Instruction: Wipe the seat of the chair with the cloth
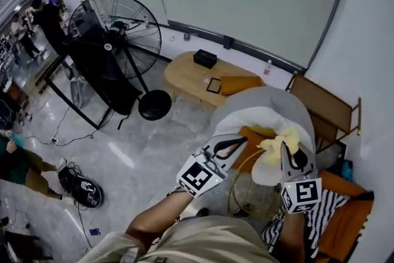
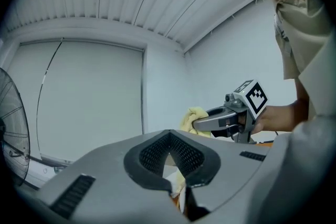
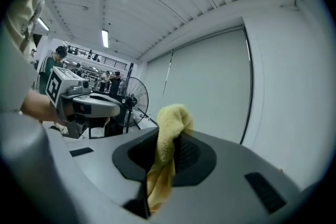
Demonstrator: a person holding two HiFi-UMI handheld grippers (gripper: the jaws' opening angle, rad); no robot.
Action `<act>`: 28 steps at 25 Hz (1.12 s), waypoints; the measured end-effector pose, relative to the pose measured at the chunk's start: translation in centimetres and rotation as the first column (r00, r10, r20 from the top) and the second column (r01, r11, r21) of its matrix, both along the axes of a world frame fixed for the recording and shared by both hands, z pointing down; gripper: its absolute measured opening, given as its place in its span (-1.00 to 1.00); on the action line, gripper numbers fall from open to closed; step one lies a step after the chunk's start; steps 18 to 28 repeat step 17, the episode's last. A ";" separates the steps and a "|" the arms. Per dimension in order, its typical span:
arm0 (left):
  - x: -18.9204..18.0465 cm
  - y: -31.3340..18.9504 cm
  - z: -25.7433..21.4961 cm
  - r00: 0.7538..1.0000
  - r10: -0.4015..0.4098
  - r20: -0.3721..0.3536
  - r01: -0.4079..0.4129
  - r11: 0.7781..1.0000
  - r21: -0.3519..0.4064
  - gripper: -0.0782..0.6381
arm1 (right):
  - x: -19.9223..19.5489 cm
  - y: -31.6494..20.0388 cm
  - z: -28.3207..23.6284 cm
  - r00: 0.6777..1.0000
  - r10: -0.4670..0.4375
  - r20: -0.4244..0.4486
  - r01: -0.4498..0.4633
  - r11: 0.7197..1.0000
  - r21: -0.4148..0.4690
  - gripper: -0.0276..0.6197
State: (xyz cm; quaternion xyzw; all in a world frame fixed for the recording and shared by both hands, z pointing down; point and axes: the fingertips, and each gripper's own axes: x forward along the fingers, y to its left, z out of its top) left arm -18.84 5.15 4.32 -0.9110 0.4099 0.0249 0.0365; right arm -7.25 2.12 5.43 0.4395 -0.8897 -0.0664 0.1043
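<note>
The chair (image 1: pixel 271 103) is a rounded grey shell with a white seat (image 1: pixel 255 118), just beyond both grippers in the head view. My right gripper (image 1: pixel 288 154) is shut on the yellow cloth (image 1: pixel 281 142), held in the air over the seat's near edge. In the right gripper view the cloth (image 3: pixel 167 136) hangs bunched between the jaws of that gripper (image 3: pixel 168 157). My left gripper (image 1: pixel 237 143) hovers to the left of the cloth with its jaws together and nothing in them. The left gripper (image 2: pixel 170 157) view shows the right gripper (image 2: pixel 231 115) and cloth (image 2: pixel 193 116) off to the right.
A low wooden table (image 1: pixel 184 74) with a black box (image 1: pixel 204 58) stands behind the chair. A large black floor fan (image 1: pixel 117 31) is at the left. An orange seat with a striped cushion (image 1: pixel 323 215) and a wire side table (image 1: pixel 246 194) are close by. People stand at the far left.
</note>
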 end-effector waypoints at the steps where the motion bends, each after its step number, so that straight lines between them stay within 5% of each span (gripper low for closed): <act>1: 0.1 0.1 -0.4 1.000 0.001 -0.016 -0.001 1.000 0.004 -0.74 | -0.1 0.2 -0.5 1.000 -0.004 -0.006 0.004 1.000 0.010 -0.72; 17: 1.3 0.3 -1.0 0.994 0.101 -0.037 -0.100 0.995 0.008 -0.74 | 0.6 2.6 -2.3 0.995 0.078 -0.068 -0.074 0.996 0.047 -0.72; 28: 1.3 0.3 -1.0 0.994 0.101 -0.037 -0.100 0.995 0.008 -0.74 | 0.6 2.6 -2.3 0.995 0.078 -0.068 -0.074 0.996 0.047 -0.72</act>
